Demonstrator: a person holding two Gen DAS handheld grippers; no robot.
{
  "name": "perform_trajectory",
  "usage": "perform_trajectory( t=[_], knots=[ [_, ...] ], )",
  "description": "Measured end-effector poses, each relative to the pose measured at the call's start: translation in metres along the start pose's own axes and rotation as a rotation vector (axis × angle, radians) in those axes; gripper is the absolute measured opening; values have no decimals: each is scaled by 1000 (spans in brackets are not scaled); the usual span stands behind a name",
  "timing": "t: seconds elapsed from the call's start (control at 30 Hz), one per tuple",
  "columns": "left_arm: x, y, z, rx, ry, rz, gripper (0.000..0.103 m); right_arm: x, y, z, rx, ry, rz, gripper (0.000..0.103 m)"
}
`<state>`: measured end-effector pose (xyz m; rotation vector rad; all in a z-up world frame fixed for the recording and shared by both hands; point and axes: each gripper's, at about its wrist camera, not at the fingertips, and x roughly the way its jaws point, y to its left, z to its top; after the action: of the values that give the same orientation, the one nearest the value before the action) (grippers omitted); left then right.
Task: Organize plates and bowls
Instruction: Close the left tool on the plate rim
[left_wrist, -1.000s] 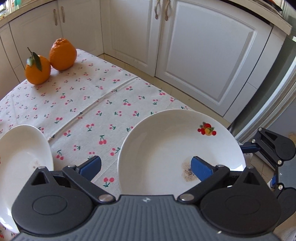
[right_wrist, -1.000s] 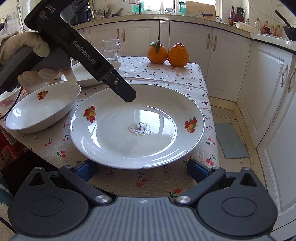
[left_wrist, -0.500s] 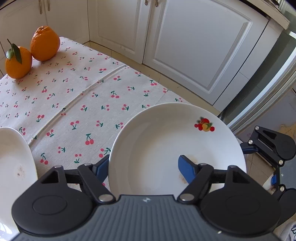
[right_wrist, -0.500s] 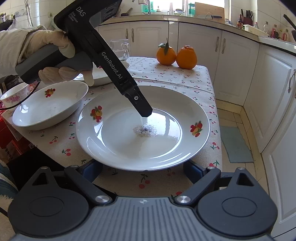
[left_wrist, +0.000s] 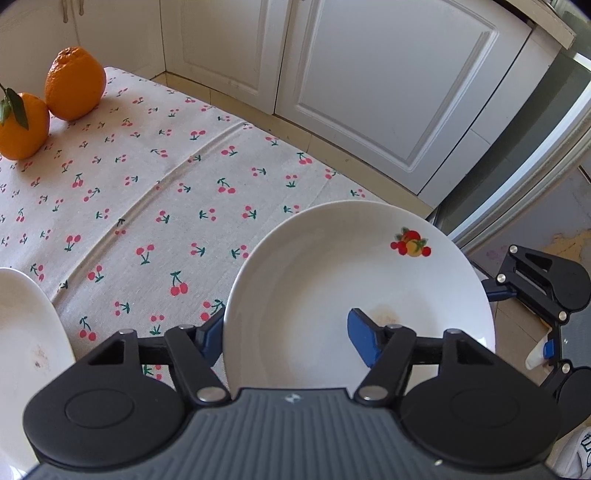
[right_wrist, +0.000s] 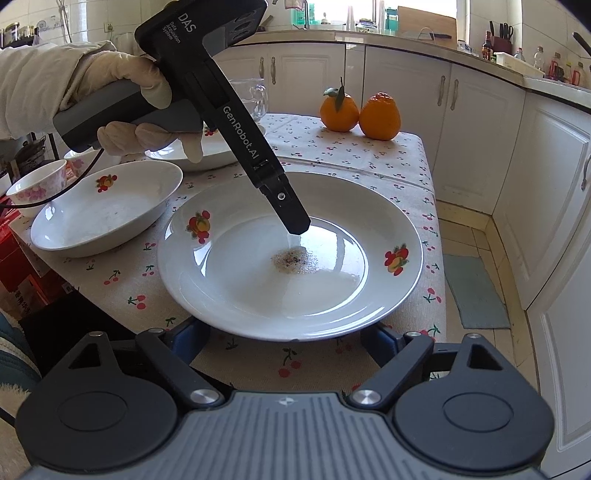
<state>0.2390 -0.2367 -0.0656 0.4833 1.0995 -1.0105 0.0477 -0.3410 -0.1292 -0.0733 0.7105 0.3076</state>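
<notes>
Plate (right_wrist: 255, 295), white with small fruit prints on its rim, is lying on the cherry-print tablecloth (left_wrist: 147, 206) at the table's near right corner, a speckled smear at its centre. The left gripper (left_wrist: 286, 338), held by a gloved hand (right_wrist: 122, 107), is straddling the plate's rim: one blue finger is over the inside of the plate, the other outside beside the rim. Its jaws have just been closing, yet the pads are not visibly pressing on the china. The right gripper (right_wrist: 284, 341) is sitting low at the table's near edge, its fingers set wide on either side of the plate's near rim, largely hidden beneath it; these jaws have also just been closing, and whether they are touching the plate cannot be told. A shallow bowl (right_wrist: 103, 210) with a matching fruit print is resting just beside the plate toward the left edge, another white dish (right_wrist: 207, 151) behind it and a small flowered cup (right_wrist: 37, 184) at the far left. Two oranges (right_wrist: 360, 110) are sitting at the far right corner, a glass mug (right_wrist: 256, 96) well behind the dishes. White cabinets (right_wrist: 480, 118) are lining the room beyond.
</notes>
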Motion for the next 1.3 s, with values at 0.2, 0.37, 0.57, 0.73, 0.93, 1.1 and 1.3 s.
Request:
perform_trajectory(
  t=[0.2, 0.37, 0.57, 0.73, 0.93, 1.1, 1.3],
  knots=[
    [-2, 5, 2, -13, -4, -15, 65, 2, -1, 5, -15, 22, 6, 90],
    [-4, 15, 10, -29, -24, -6, 65, 9, -6, 15, -37, 34, 1, 90],
    [-3, 36, 28, -54, -53, 9, 65, 23, -23, 33, -36, 26, 18, 90],
    [3, 54, 44, -76, -67, 18, 65, 37, -37, 47, -35, 22, 17, 90],
    [14, 70, 56, -85, -87, 23, 65, 53, -55, 58, -26, 24, 19, 90],
    [23, 78, 60, -90, -91, 35, 65, 63, -61, 63, -28, 30, 7, 90],
    [26, 82, 65, -90, -99, 40, 65, 70, -65, 66, 0, 30, 7, 90]
  ],
)
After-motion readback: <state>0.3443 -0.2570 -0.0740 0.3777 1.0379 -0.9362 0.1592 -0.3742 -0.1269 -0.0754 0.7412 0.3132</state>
